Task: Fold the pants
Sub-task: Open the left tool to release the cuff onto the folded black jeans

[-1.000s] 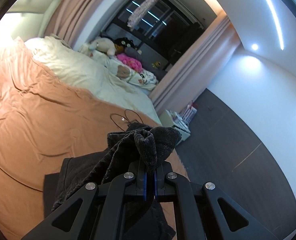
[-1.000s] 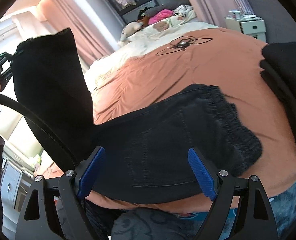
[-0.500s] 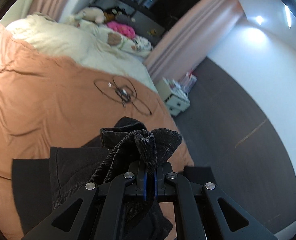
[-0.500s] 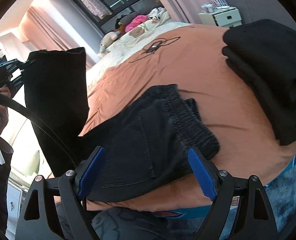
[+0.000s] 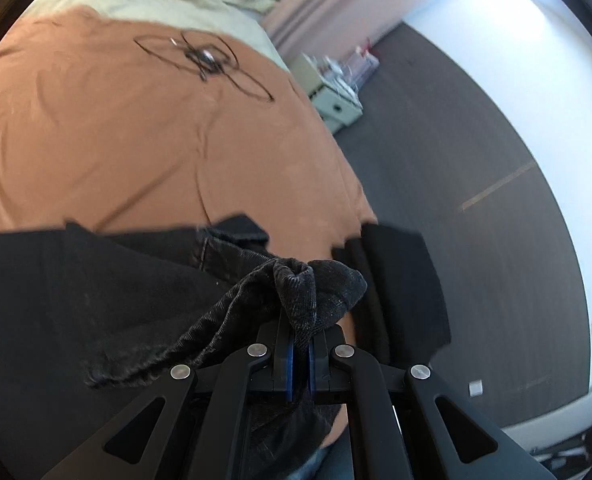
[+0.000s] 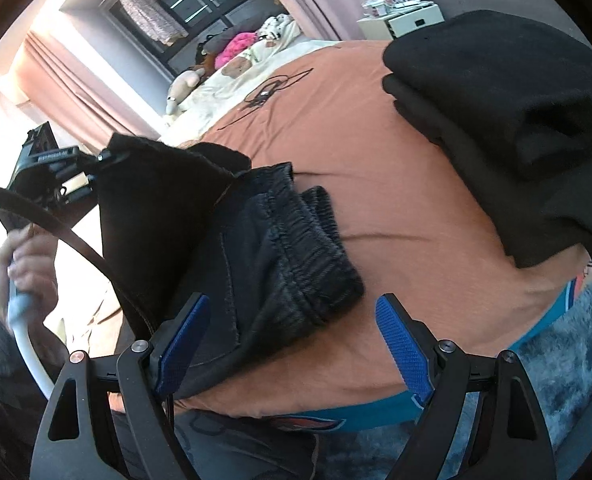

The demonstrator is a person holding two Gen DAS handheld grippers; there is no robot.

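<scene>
Dark denim pants [image 6: 279,248] lie on the orange bedsheet [image 6: 376,160], elastic waistband toward the bed's near edge. My left gripper [image 5: 300,360] is shut on a bunched hem of the pants [image 5: 308,296] and holds that leg end above the rest of the pants [image 5: 95,288]. In the right wrist view the lifted leg [image 6: 155,208] hangs from the left gripper [image 6: 75,176] at the left. My right gripper [image 6: 291,344] is open and empty, just above the waistband near the bed's edge.
A stack of folded black clothes [image 6: 504,120] sits on the sheet to the right, also in the left wrist view [image 5: 400,280]. A black cable loop [image 5: 207,60] lies farther up the bed. Pillows and plush toys [image 6: 235,52] lie at the head. A white side table [image 5: 332,96] stands beside the bed.
My left gripper has carried the held leg end down and toward the waistband and the folded stack. The right gripper has moved closer over the waistband, still open.
</scene>
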